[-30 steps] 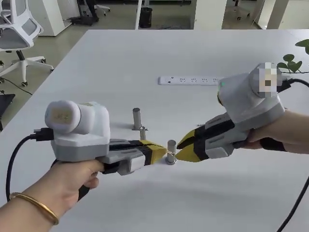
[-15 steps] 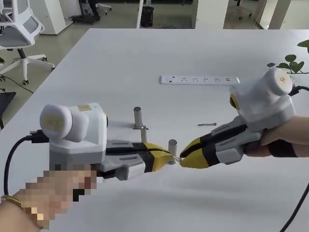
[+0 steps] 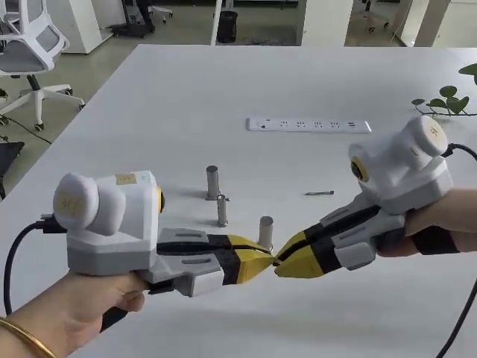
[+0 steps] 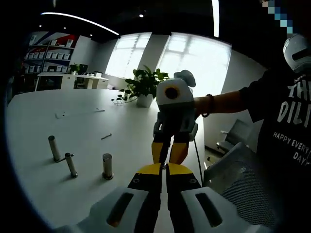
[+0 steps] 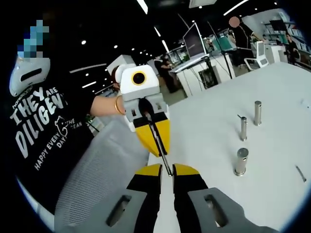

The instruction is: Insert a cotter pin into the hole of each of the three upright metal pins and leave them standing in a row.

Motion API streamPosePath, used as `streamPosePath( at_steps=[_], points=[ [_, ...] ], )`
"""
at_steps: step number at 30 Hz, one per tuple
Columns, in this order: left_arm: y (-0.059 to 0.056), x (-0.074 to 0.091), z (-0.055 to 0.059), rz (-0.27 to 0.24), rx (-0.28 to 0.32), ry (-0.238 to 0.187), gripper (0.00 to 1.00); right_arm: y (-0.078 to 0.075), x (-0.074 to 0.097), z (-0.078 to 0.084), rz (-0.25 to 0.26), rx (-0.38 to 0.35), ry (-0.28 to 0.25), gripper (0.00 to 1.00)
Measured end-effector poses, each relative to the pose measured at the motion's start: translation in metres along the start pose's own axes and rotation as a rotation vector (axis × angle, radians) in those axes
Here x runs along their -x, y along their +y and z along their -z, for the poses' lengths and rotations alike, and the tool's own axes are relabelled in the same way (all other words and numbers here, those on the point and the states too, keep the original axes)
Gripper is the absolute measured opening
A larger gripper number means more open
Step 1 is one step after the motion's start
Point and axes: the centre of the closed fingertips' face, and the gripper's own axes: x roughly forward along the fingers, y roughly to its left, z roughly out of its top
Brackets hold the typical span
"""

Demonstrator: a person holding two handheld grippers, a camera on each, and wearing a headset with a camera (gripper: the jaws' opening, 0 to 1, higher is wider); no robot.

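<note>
Three upright metal pins stand in a row on the white table: the far pin (image 3: 212,181), the middle pin (image 3: 222,211) with a small cotter pin crossing its top, and the near pin (image 3: 266,232). My left gripper (image 3: 265,257) and right gripper (image 3: 282,264) meet tip to tip just in front of the near pin, above the table. A thin cotter pin (image 5: 167,165) spans from the left gripper's shut jaws into the right gripper's (image 5: 170,173) shut jaws. In the left gripper view the near pin (image 4: 107,166) stands left of my left gripper (image 4: 165,168).
A loose cotter pin (image 3: 319,193) lies on the table right of the row. A white power strip (image 3: 308,124) lies farther back, and a plant (image 3: 447,101) is at the right edge. Office chairs stand beyond the table's left side.
Both grippers have drawn back together from the near pin's base towards me and risen slightly, still tip to tip. The three pins have not moved.
</note>
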Motion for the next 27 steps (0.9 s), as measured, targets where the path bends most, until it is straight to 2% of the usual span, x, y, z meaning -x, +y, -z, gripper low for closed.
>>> streamPosePath(
  at_steps=[4, 13, 16, 21, 27],
  points=[
    [-0.001, 0.001, 0.003, 0.002, 0.013, -0.001, 0.00, 0.000, -0.001, 0.002, -0.003, 0.006, 0.011, 0.00],
    [-0.004, 0.001, 0.006, 0.015, 0.026, -0.007, 0.00, 0.005, 0.000, 0.005, -0.002, 0.084, 0.062, 0.00],
    [-0.004, 0.000, 0.007, 0.013, 0.016, -0.010, 0.01, 0.005, 0.001, 0.007, 0.013, 0.133, 0.100, 0.00],
    [0.000, 0.000, 0.010, -0.020, -0.030, 0.005, 0.03, 0.005, 0.001, 0.010, 0.037, 0.195, 0.162, 0.00],
    [0.004, 0.000, 0.012, -0.051, -0.041, 0.013, 0.04, -0.002, 0.005, 0.014, 0.064, 0.249, 0.241, 0.00]
  ],
)
